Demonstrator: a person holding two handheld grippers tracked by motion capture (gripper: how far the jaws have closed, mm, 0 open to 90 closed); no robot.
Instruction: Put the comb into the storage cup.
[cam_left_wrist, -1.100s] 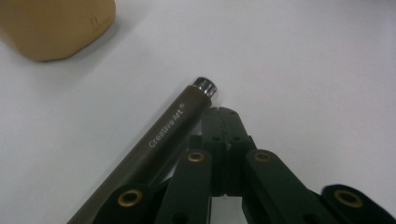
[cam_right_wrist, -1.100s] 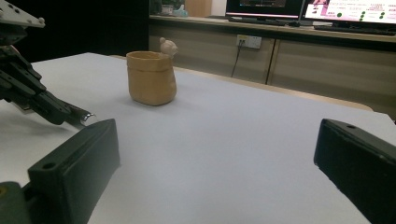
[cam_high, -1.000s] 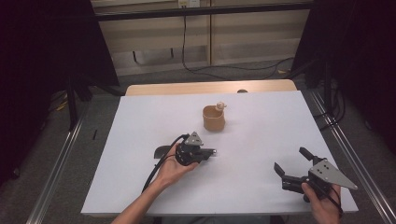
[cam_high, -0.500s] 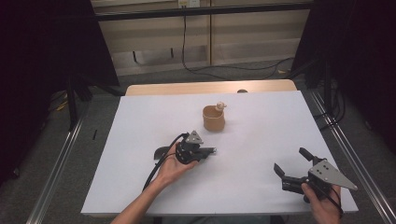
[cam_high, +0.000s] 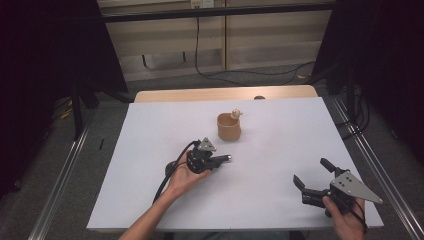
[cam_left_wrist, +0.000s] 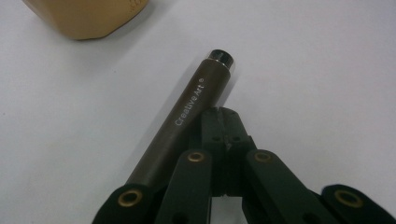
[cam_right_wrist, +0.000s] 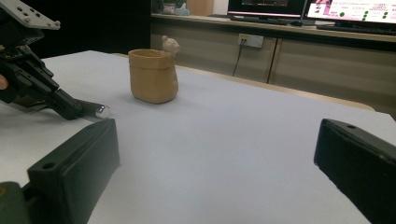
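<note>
A tan cup (cam_high: 229, 127) with a small bear figure on its rim stands upright at the table's middle back; it also shows as the cup (cam_right_wrist: 154, 77) and as the cup (cam_left_wrist: 84, 16). My left gripper (cam_high: 222, 160) lies low on the table in front of it, jaws shut together. A dark brown pen (cam_left_wrist: 187, 112) marked "Creative Art" runs beside and under the left gripper (cam_left_wrist: 224, 116), its silver tip (cam_right_wrist: 102, 111) poking past the jaws. Whether the pen is gripped I cannot tell. My right gripper (cam_high: 310, 170) rests near the front right, open, nothing between its jaws.
A white sheet (cam_high: 280, 125) covers the table, with a wooden edge (cam_high: 225, 94) at the back. Metal rails (cam_high: 375, 170) run along both sides. A black cable (cam_high: 170, 172) trails from the left gripper. Cabinets and monitors (cam_right_wrist: 327, 9) stand beyond the table.
</note>
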